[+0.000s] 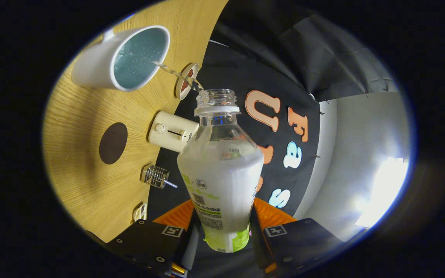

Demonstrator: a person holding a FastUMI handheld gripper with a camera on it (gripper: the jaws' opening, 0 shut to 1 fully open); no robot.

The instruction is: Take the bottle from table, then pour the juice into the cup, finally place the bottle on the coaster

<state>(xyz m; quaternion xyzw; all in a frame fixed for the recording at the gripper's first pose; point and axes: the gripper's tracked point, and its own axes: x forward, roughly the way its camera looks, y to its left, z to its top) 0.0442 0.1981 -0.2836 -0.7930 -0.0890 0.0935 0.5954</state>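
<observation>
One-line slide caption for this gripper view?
Fingers clamp the tilted bottle, pouring a thin stream into the cup.

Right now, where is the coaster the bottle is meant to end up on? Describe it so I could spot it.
Start at the wooden table, beyond the gripper that is shut on the bottle. Below the white cup lies the coaster, beside a cream box. It alone is a flat, dark brown disc.

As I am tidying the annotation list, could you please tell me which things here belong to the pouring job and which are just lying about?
Job: bottle, held between the gripper fingers, pouring; cup; dark round coaster.
Lying about: cream box with a dial; small metal gadget; round lidded item beside the cup.
</observation>
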